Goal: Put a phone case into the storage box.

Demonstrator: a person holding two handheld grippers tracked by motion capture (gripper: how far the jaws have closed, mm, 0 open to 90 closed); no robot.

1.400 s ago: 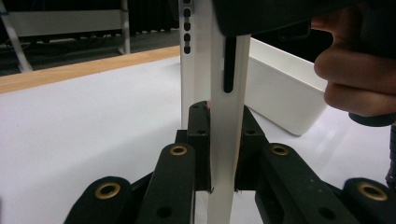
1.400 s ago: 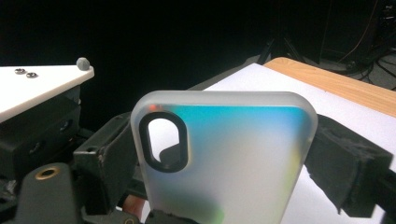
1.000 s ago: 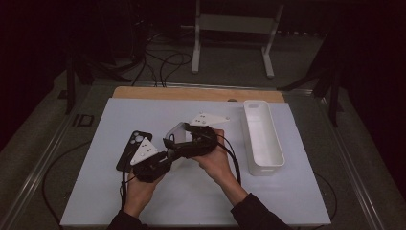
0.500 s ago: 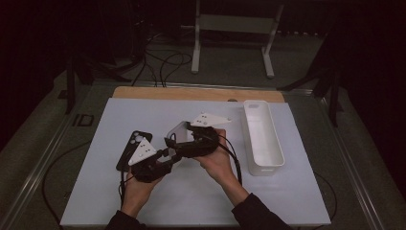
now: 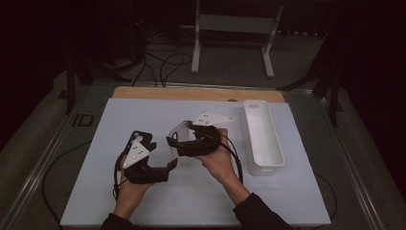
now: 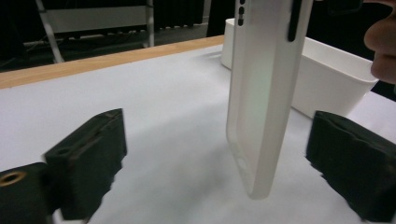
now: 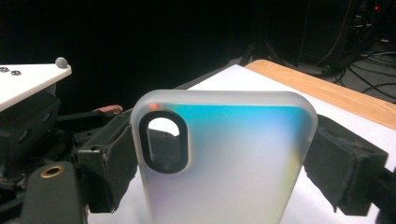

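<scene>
White table (image 5: 143, 115) | right gripper (image 5: 178, 143) jaws clamp phone case (image 7: 224, 158) | left gripper (image 5: 168, 165) jaws apart

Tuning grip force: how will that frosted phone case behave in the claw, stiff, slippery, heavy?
The phone case is a thin, empty shell, so probably light. Its smooth, glossy back looks slippery against the right claw pads. Squeezed by its side edges, it may flex slightly.

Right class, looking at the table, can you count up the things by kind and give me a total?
Grippers: 2, the left gripper and the right gripper
Clear phone case: 1
Black phone: 1
White bin: 1
Total: 5
</scene>
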